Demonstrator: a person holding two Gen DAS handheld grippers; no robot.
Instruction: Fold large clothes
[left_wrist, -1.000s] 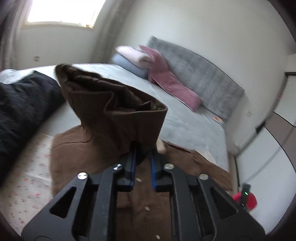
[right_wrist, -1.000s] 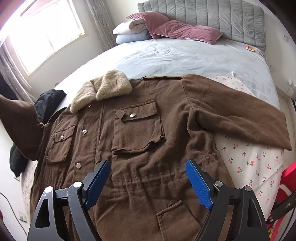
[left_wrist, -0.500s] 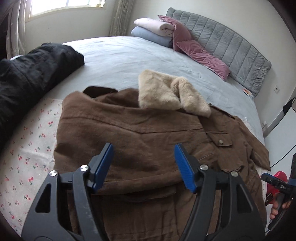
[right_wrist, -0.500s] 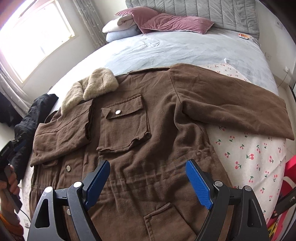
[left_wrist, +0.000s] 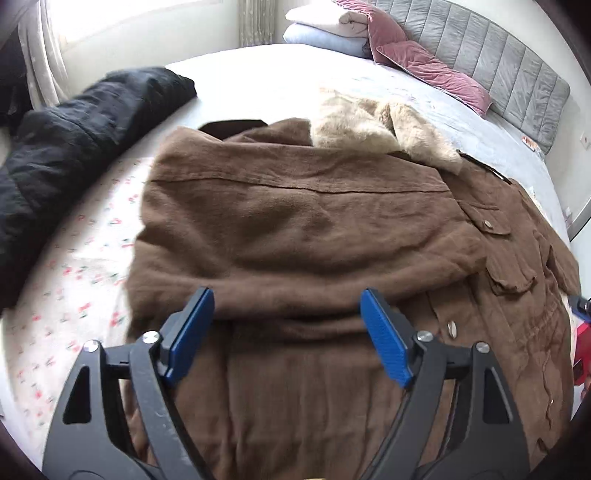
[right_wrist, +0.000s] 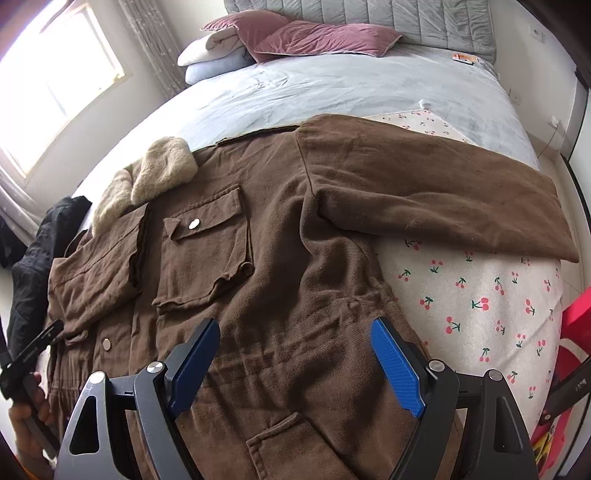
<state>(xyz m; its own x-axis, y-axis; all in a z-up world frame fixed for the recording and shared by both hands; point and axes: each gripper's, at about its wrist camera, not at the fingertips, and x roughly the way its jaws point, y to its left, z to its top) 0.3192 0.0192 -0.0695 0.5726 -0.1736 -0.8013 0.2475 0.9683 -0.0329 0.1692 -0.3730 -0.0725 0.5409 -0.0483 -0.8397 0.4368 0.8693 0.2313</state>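
A large brown jacket (right_wrist: 280, 280) with a beige fur collar (right_wrist: 162, 170) lies front up on the bed. Its left sleeve (left_wrist: 295, 229) is folded across the chest. Its right sleeve (right_wrist: 436, 192) lies stretched out to the right. My left gripper (left_wrist: 288, 328) is open and empty above the folded sleeve. My right gripper (right_wrist: 295, 362) is open and empty above the jacket's lower front. The left gripper also shows at the left edge of the right wrist view (right_wrist: 26, 365), held in a hand.
A black garment (left_wrist: 74, 140) lies left of the jacket. Pillows (right_wrist: 295, 37) and a grey headboard (right_wrist: 369, 18) are at the far end. A cherry-print sheet (right_wrist: 480, 295) covers the near bed. A red object (right_wrist: 576, 314) stands by the right bed edge.
My left gripper let go of the left sleeve, which now lies folded over the chest, and opened wide. The right gripper stayed open and shifted slightly over the jacket.
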